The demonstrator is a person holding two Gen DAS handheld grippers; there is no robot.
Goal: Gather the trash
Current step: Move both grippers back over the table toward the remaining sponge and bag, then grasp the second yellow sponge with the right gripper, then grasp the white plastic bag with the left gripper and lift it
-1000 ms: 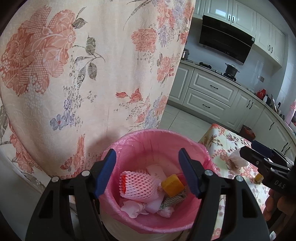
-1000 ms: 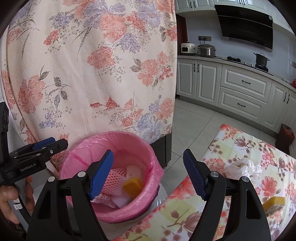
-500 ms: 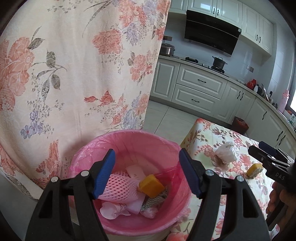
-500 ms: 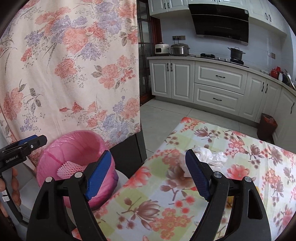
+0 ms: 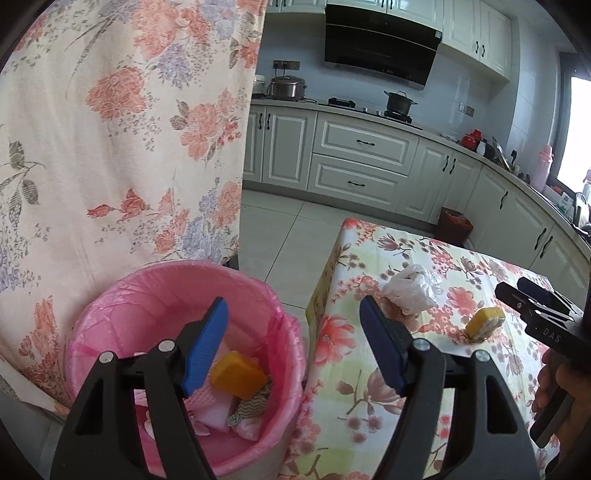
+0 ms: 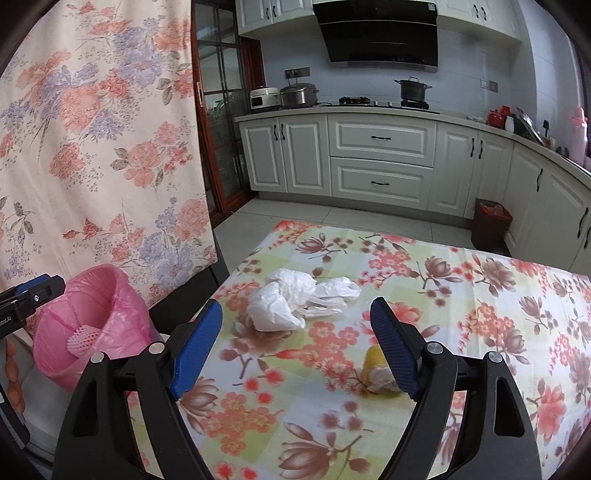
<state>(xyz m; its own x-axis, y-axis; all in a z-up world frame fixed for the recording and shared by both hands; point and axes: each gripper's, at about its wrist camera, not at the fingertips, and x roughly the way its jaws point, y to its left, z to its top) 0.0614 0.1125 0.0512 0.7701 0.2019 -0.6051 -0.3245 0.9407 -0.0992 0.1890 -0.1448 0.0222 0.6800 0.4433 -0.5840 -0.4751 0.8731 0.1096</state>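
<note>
Progress check: the bin (image 5: 177, 332), lined with a pink bag, sits at lower left of the left wrist view and already holds several pieces: a yellow block (image 5: 238, 374), pink foam netting (image 6: 84, 338), and crumpled paper scraps (image 5: 236, 413). Judged from this, the task is partly done. Left on the tabletop (image 6: 480, 295): a crumpled white plastic bag (image 6: 291, 301) near the centre of the right wrist view, and a yellow wrapper-like piece (image 6: 376, 371) at lower right of centre, partly hidden behind the right gripper's finger. No other trash seen on the floral cloth. Left gripper (image 5: 293, 347): jaws apart, nothing between them, framing the bin rim and the tabletop edge; its jaws have just been opening slightly. Right gripper (image 6: 295, 349): jaws wide apart and empty, having just been opening, aimed over the tabletop with the white bag just beyond its tips and the yellow piece beside its right finger. Likely next pick is one of these two; cannot say which. Surroundings: a floral curtain (image 5: 122, 129) hangs directly behind the bin, filling the upper left of both views; kitchen cabinets (image 6: 380, 158) and a hood (image 6: 380, 33) in the background; a small brown bin (image 6: 493, 223) on the floor beyond the tabletop. Nothing blocks the path between tabletop and bin, though the curtain hangs close to the bin's far rim and the bin stands lower than the tabletop edge.
</note>
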